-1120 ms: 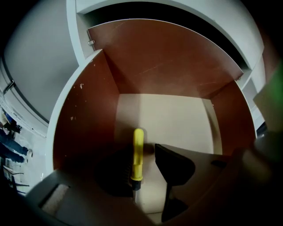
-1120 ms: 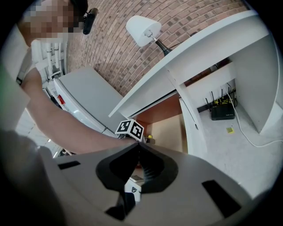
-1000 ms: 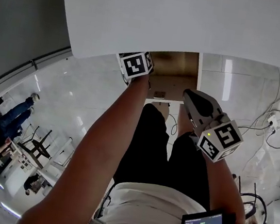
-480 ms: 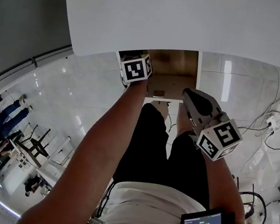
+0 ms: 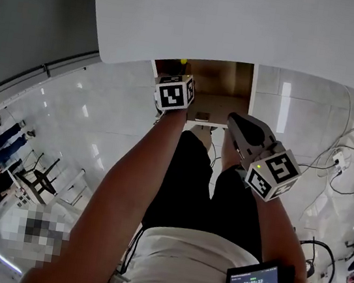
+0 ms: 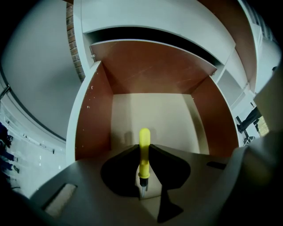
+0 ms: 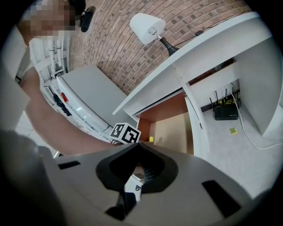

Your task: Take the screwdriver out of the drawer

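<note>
The drawer [image 6: 154, 114] stands pulled out under the white desk [image 5: 247, 23], its pale floor bare. My left gripper [image 6: 143, 148] points steeply down into it. Its jaws have just been closing and now pinch the yellow-handled screwdriver [image 6: 144, 134], which stands upright between them with its metal shank below. In the head view the handle's yellow tip [image 5: 184, 61] shows just above the left gripper's marker cube [image 5: 174, 94]. My right gripper [image 7: 139, 145] is shut and holds nothing. It hangs in front of the drawer [image 7: 170, 126], to the right of the left one.
The drawer's brown side walls [image 6: 90, 119] flank the left gripper. A black router [image 7: 226, 112] with cables sits on the floor under the desk, right of the drawer. A white lamp [image 7: 148, 24] stands on the desk. More cables [image 5: 343, 156] trail over the tiled floor.
In the head view the left gripper's cube has shifted slightly right and toward me, and the yellow handle tip now shows above it. The right gripper has hardly moved.
</note>
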The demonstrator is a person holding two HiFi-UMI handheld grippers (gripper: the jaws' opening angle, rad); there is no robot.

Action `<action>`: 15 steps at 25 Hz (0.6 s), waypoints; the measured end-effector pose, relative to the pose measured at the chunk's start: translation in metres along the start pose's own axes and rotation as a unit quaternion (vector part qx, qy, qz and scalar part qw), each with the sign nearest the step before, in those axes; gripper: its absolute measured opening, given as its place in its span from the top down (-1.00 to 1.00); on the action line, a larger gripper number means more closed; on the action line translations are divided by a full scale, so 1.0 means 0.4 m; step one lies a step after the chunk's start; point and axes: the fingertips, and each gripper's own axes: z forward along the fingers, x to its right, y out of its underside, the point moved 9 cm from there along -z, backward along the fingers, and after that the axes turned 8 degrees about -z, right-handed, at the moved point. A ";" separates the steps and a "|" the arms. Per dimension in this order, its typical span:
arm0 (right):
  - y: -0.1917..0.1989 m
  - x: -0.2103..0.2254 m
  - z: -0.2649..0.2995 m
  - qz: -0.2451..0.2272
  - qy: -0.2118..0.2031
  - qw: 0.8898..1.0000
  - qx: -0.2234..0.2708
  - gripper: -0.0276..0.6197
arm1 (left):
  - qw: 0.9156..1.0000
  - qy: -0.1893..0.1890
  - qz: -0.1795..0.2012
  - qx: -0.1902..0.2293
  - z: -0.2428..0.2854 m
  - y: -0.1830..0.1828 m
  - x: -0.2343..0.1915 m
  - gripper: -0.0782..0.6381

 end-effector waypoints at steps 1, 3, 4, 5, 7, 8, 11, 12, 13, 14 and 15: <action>0.001 -0.002 0.001 -0.002 -0.002 1.000 -0.001 0.90 | 1.000 0.004 -0.002 0.002 -0.006 0.000 0.003 0.59; 0.000 -0.004 0.004 -0.006 -0.003 1.000 -0.005 0.90 | 1.000 0.012 -0.005 0.007 -0.019 -0.002 0.009 0.59; -0.001 -0.005 0.006 -0.008 -0.003 1.000 -0.006 0.89 | 1.000 0.015 -0.006 0.010 -0.026 -0.003 0.011 0.59; -0.001 -0.005 0.007 -0.011 -0.003 1.000 -0.008 0.90 | 1.000 0.018 -0.008 0.013 -0.032 -0.005 0.013 0.59; -0.002 -0.007 0.008 -0.016 -0.003 1.000 -0.013 0.89 | 1.000 0.024 -0.011 0.018 -0.046 -0.008 0.017 0.59; -0.002 -0.008 0.009 -0.019 -0.003 1.000 -0.015 0.89 | 0.999 0.027 -0.011 0.020 -0.053 -0.010 0.018 0.59; -0.007 -0.009 0.016 -0.025 -0.004 0.999 -0.024 0.90 | 0.999 0.034 -0.014 0.023 -0.075 -0.017 0.018 0.59; -0.007 -0.007 0.015 -0.026 -0.005 0.999 -0.026 0.89 | 0.999 0.036 -0.014 0.023 -0.082 -0.018 0.023 0.59; -0.007 -0.002 0.011 -0.028 -0.005 0.999 -0.029 0.89 | 0.999 0.038 -0.016 0.024 -0.088 -0.017 0.030 0.59; -0.005 0.004 0.006 -0.029 -0.006 0.999 -0.032 0.89 | 0.999 0.041 -0.017 0.024 -0.093 -0.015 0.040 0.59; -0.003 0.010 0.001 -0.029 -0.006 0.999 -0.034 0.89 | 0.999 0.043 -0.020 0.024 -0.098 -0.012 0.049 0.59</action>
